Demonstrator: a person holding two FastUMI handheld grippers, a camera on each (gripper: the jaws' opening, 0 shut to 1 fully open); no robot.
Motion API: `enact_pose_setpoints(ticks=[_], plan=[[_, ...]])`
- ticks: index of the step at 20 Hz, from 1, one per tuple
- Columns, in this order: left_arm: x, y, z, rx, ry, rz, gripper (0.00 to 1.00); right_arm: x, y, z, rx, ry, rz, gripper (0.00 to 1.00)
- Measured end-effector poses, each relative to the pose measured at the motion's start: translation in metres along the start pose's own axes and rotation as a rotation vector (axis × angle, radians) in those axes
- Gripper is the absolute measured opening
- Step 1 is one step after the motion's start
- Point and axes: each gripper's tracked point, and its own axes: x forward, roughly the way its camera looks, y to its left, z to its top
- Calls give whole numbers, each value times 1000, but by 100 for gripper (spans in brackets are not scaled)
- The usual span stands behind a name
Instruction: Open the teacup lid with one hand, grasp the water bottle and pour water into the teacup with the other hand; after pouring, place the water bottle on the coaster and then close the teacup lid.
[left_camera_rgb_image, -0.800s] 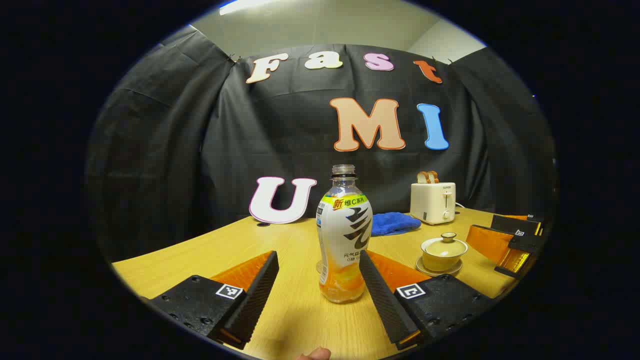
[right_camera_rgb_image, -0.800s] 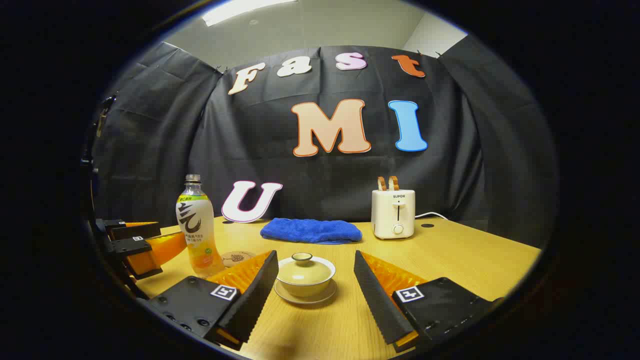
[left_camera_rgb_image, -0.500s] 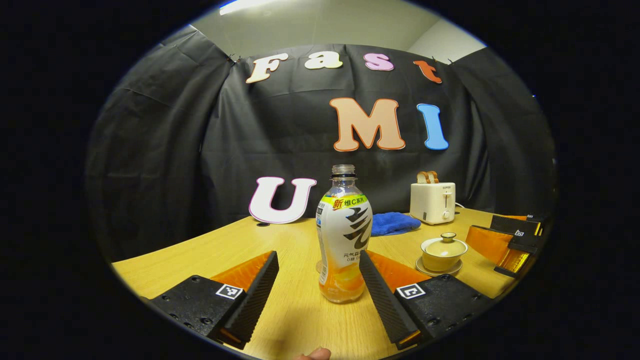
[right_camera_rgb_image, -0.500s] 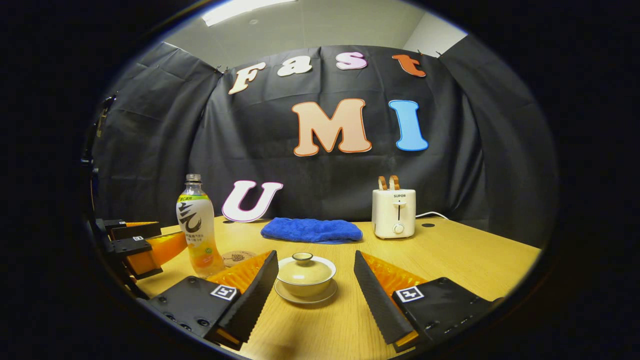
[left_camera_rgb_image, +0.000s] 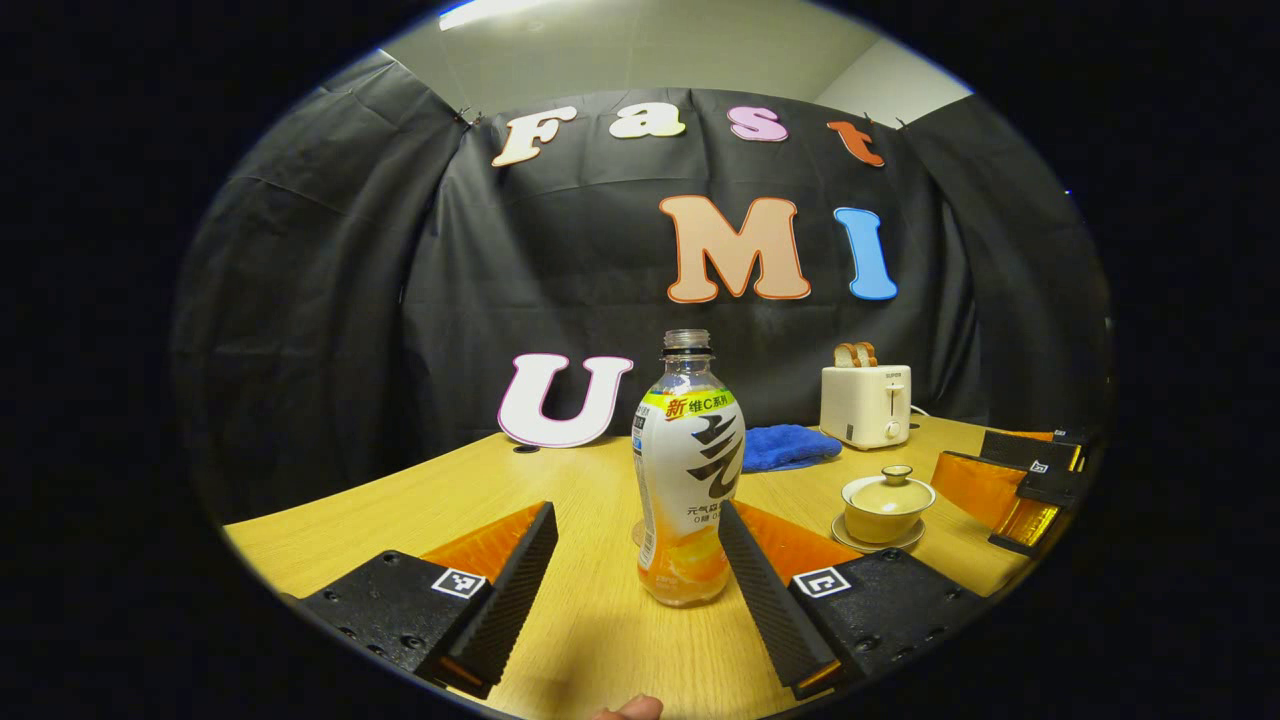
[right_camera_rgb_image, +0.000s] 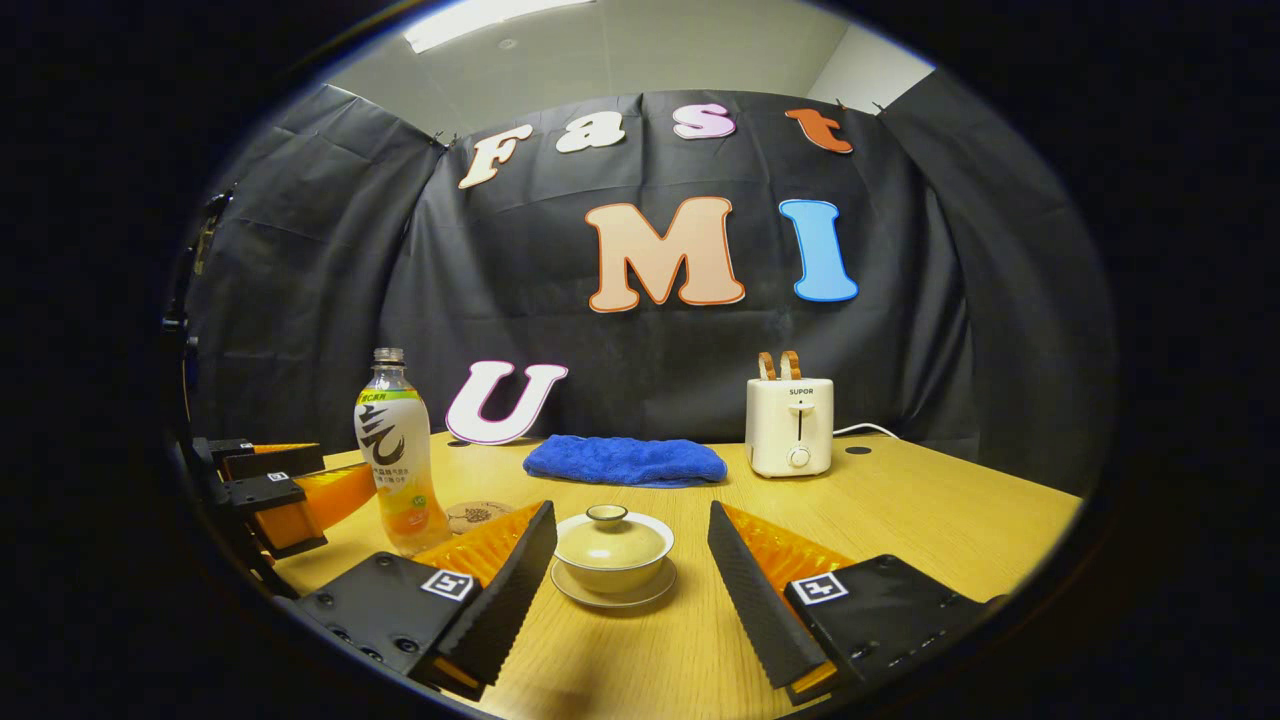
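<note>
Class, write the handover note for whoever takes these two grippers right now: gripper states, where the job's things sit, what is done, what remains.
Left gripper: open, jaws either side of the water bottle, not pressing it.
Right gripper: open, jaws flanking the teacup.
Teacup lid sits on the cup. Bottle stands uncapped on the table, beside the coaster.
Done: nothing yet.
Left: lift lid, grasp bottle, pour, set bottle on coaster, close lid.

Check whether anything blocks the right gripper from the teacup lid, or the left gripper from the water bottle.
Nothing visible does. The teacup lid sits on the cup, straight ahead of the right gripper, whose jaws are open with bare table around. The water bottle stands upright between the left gripper jaws, also open.
</note>
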Motion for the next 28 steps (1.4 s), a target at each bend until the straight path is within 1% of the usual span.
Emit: enact_pose_setpoints(ticks=[1,2,7,8,14,15,17,18,19,21,22,23,26,27,28], plan=[[0,0,1,0,0,0,95,0,0,0,0,1,0,98],[0,0,0,-1,0,0,95,0,0,0,0,1,0,94],[1,0,0,0,1,0,95,0,-2,0,0,1,-10,94],[1,0,0,-1,0,-1,95,0,-2,0,0,1,-11,98],[1,-1,0,-2,0,-4,95,1,-1,0,0,2,-3,98],[0,-1,0,-2,0,-6,95,0,0,0,0,1,1,98],[0,-1,0,-2,1,-5,95,2,2,1,0,2,16,94],[1,-1,-1,-2,1,-4,95,3,3,1,0,2,21,98],[1,-1,0,-2,1,-4,95,5,4,1,0,3,31,94],[1,0,1,-3,0,-4,95,10,4,-5,4,29,40,98],[0,-1,0,-3,1,-4,95,13,5,-6,7,44,44,98],[0,-1,0,-3,1,-4,95,15,5,-6,10,52,46,94],[1,0,0,-2,1,-5,95,23,7,5,-15,42,48,94],[1,0,0,-3,1,-3,95,26,10,6,-29,44,56,98],[1,0,-1,-3,2,-4,95,31,12,7,-45,50,62,98]])
